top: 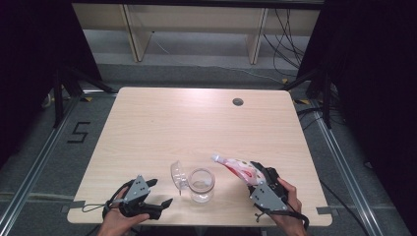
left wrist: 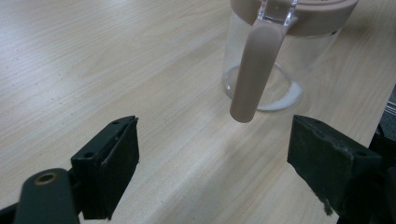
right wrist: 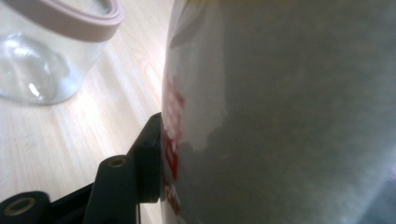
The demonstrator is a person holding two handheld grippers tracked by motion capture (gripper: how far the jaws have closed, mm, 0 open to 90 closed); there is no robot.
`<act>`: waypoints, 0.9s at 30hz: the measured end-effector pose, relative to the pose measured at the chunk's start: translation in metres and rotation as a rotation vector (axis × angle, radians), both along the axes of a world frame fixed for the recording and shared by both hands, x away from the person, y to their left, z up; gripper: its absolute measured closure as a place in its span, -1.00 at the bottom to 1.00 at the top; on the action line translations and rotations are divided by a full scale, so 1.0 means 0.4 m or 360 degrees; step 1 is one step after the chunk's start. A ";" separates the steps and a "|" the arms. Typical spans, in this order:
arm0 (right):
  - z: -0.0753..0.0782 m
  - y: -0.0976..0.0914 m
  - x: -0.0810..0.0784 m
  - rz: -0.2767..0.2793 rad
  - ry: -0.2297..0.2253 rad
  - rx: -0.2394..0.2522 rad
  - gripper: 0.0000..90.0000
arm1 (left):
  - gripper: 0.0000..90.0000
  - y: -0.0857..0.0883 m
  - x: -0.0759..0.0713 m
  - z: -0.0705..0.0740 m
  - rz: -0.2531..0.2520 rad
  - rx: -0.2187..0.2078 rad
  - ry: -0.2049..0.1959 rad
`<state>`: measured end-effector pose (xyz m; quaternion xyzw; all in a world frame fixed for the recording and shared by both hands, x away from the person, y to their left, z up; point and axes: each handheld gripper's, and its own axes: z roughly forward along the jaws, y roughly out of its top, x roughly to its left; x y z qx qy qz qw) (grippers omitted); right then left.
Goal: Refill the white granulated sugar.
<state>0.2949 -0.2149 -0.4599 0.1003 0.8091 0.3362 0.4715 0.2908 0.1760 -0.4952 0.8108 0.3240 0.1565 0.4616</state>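
While gripping the pouch (top: 239, 168), right hand (top: 290, 196) tilts it toward the jar (top: 201, 184).

In the right gripper view, the pouch (right wrist: 280, 112) is seen so close that it is blurred and cut off at the top, right and bottom edges; the far jaw is hidden behind it. In the left gripper view, the jar (left wrist: 280, 60) is cut off at the top edge.

Bright overhead light, dark surroundings; right gripper view blurred.
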 end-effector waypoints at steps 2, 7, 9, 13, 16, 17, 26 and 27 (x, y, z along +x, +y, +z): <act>-0.001 0.005 -0.007 0.0005 -0.0027 -0.0069 0.02 | -0.64 0.000 0.000 0.000 -0.0008 0.0007 -0.0002; 0.003 0.018 -0.022 0.0004 -0.0095 -0.0237 0.02 | -0.64 0.003 0.001 0.000 -0.0008 0.0035 -0.0005; 0.003 0.028 -0.028 -0.0003 -0.0151 -0.0333 0.02 | -0.64 0.000 0.000 -0.001 -0.0001 0.0004 0.0002; -0.002 0.038 -0.035 0.0007 -0.0175 -0.0445 0.02 | -0.64 0.003 0.001 0.000 -0.0004 0.0040 -0.0004; -0.010 0.045 -0.033 0.0009 -0.0214 -0.0575 0.02 | -0.64 -0.001 0.000 -0.001 0.0002 0.0009 0.0002; -0.013 0.048 -0.032 0.0035 -0.0263 -0.0621 0.02 | -0.64 -0.001 0.000 -0.001 0.0002 0.0007 0.0002; -0.005 0.074 -0.044 0.0077 -0.0486 -0.1015 0.03 | -0.64 -0.002 0.001 -0.004 0.0005 -0.0001 0.0004; -0.010 0.073 -0.046 0.0057 -0.0460 -0.0993 0.04 | -0.64 -0.002 0.000 -0.004 0.0006 0.0005 0.0008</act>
